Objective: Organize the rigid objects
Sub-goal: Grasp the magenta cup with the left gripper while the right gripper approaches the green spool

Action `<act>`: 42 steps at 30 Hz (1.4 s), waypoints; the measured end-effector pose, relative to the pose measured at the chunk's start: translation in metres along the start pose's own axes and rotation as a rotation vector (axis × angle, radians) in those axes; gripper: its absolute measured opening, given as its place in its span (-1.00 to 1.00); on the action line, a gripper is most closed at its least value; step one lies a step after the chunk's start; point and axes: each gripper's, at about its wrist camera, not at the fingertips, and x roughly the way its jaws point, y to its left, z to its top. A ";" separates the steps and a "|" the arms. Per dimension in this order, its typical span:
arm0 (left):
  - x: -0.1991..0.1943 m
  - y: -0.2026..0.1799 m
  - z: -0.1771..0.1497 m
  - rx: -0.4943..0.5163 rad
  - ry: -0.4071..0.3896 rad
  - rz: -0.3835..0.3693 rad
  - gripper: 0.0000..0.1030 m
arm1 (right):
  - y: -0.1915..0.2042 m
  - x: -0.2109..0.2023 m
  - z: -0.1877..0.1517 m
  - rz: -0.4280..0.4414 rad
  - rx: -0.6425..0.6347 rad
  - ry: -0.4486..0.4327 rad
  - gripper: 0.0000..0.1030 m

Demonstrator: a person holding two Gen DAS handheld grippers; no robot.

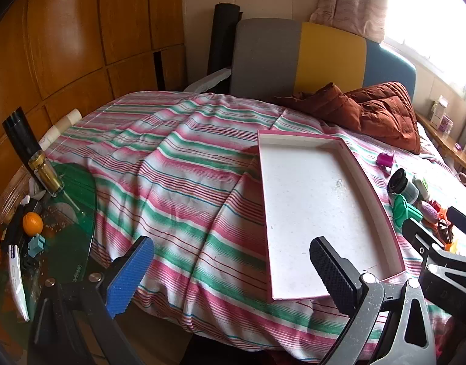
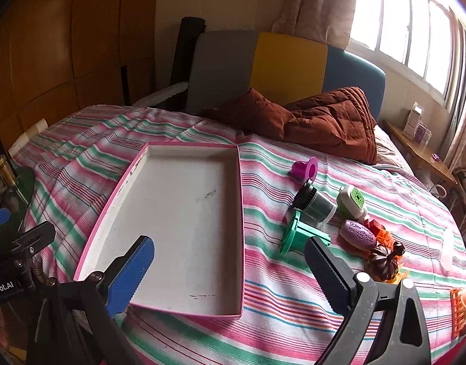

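Note:
A shallow white tray with a pink rim (image 2: pixel 159 164) (image 1: pixel 354 164) lies empty on the striped bed. To its right lie a magenta cup (image 2: pixel 306 168), a dark cylinder (image 2: pixel 315 202), a green flanged piece (image 2: pixel 296 235), a green-white punch (image 2: pixel 351 202), a purple egg-shaped piece (image 2: pixel 356 234), orange-red blocks (image 2: pixel 380 231) and a dark brown piece (image 2: pixel 383 261). My right gripper (image 2: pixel 229 270) is open and empty above the tray's near right corner. My left gripper (image 1: pixel 229 270) is open and empty over the bedspread left of the tray.
A brown quilted jacket (image 2: pixel 327 121) lies at the head of the bed by a grey, yellow and blue headboard (image 2: pixel 287 67). A green glass side table (image 1: pixel 71 213) at left carries a bottle (image 1: pixel 47 176), oranges and clutter. A wooden shelf (image 2: pixel 421 152) runs under the window.

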 end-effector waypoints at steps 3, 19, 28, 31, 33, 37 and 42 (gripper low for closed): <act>-0.001 -0.004 0.001 0.019 -0.006 0.006 0.99 | -0.004 0.000 0.001 0.003 -0.024 -0.004 0.96; 0.003 -0.019 0.008 0.065 0.034 -0.121 0.99 | -0.119 0.003 0.016 -0.059 -0.008 -0.041 0.96; 0.004 -0.067 0.045 0.189 0.011 -0.235 1.00 | -0.231 0.030 -0.017 -0.048 0.309 0.075 0.96; 0.012 -0.094 0.061 0.240 0.027 -0.275 0.99 | -0.245 0.028 -0.017 -0.051 0.385 0.064 0.96; 0.023 -0.118 0.074 0.269 0.054 -0.328 0.99 | -0.249 0.025 -0.017 -0.051 0.408 0.056 0.96; 0.047 -0.162 0.095 0.294 0.120 -0.399 0.99 | -0.250 0.019 -0.015 -0.046 0.411 0.038 0.96; 0.086 -0.228 0.118 0.369 0.163 -0.426 0.94 | -0.244 0.018 -0.011 -0.046 0.379 0.027 0.96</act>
